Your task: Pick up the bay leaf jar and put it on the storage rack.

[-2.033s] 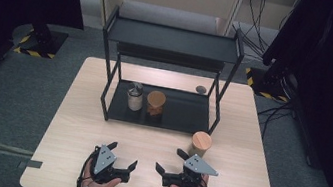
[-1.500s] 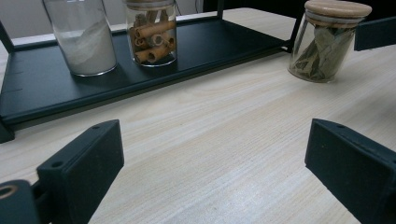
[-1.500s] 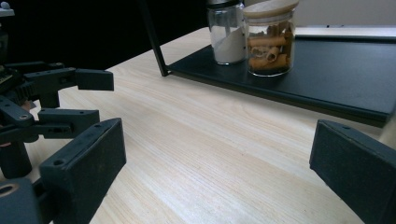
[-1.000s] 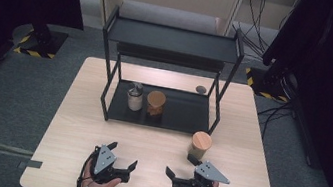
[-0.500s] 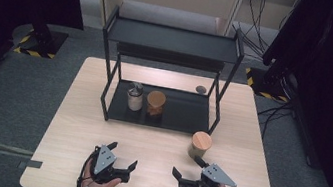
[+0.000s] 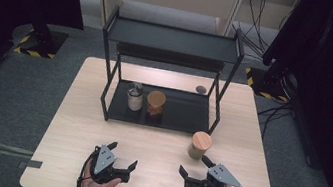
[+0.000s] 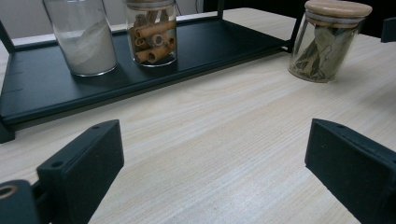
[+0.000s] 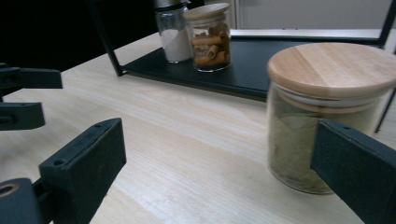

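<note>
Standing on grey carpet, the pale wooden table (image 6: 73, 124) carries everything else in the scene. Toward its far edge sits a black metal rack (image 6: 173, 39) with a high shelf and a low tray (image 6: 186, 114) resting on the tabletop. On that tray two glass jars stand side by side, just apart: one with a metal cap and white powder (image 6: 134, 96) on the left, one with a wooden lid and brown rolled sticks (image 6: 155, 103) on the right. A third jar (image 6: 200, 145), glass with a wooden lid and dried green leaves inside, stands upright on the bare table just in front of the rack's near right leg. A small dark round object (image 6: 201, 89) lies on the table behind the rack; what it is cannot be told.

Near the front edge, the left gripper (image 6: 123, 155) and the right gripper (image 6: 196, 166) are each held in a hand, well apart from one another. Both have their jaws spread wide with nothing between them. The right gripper lies just in front of the leaf jar without touching it; in the right gripper view that jar (image 8: 322, 116) looms close, beside the right-hand jaw.
</note>
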